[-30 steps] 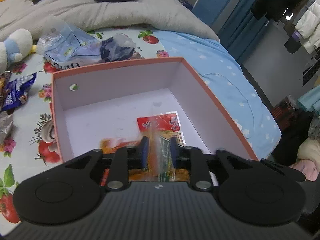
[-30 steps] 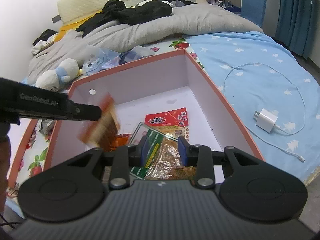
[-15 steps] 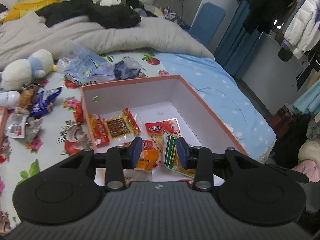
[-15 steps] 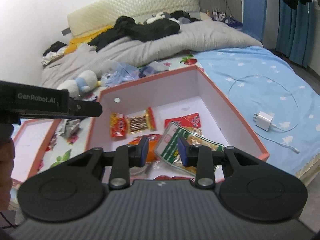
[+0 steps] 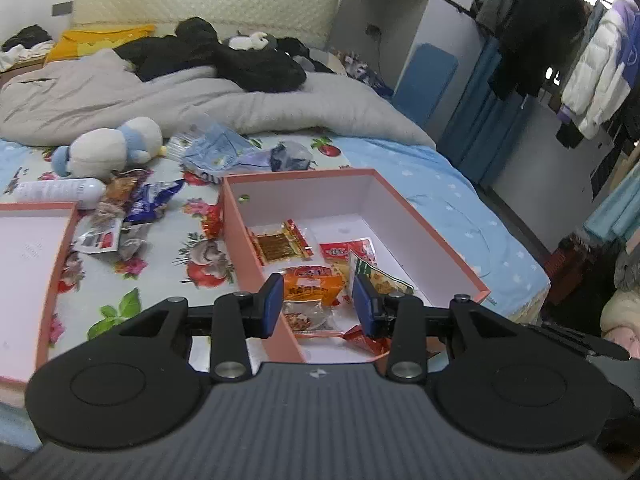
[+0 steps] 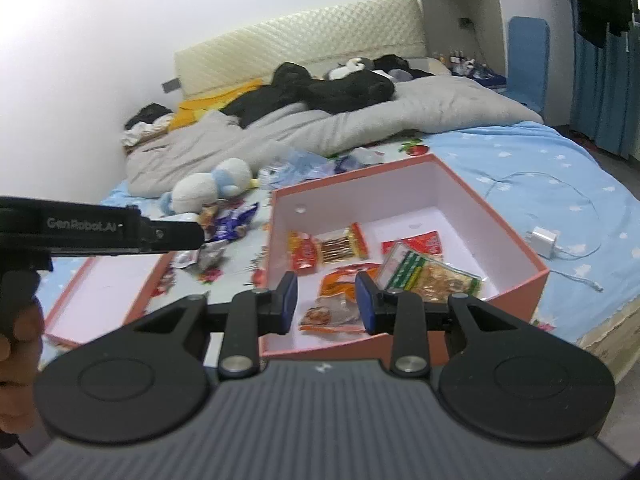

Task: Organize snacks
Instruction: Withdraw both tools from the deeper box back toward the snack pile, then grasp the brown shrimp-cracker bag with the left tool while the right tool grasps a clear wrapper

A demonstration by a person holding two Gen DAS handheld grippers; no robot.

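The left gripper (image 5: 318, 306) has nothing between its blue pads (image 5: 273, 305); its jaws have just been opening and stand apart above the near edge of the box (image 5: 432, 236). The right gripper (image 6: 326, 304) is also empty, with its jaws apart, over the same near edge. The box is orange outside and white inside, and it stands on the bed (image 5: 460, 196) near its right edge. Inside the box lie several snacks: a brown strip pack (image 5: 280, 242) near the left wall, a red pack (image 5: 346, 249) in the middle, a green pack (image 6: 430, 274) to the right, an orange pack (image 5: 314, 285) near the front. The lid (image 5: 28, 264) lies on the bed, left of the box. More wrappers (image 5: 132, 212) lie between the lid and the box, near a plush toy (image 5: 108, 146). A white charger (image 6: 542, 238) lies on the bed, right of the box.
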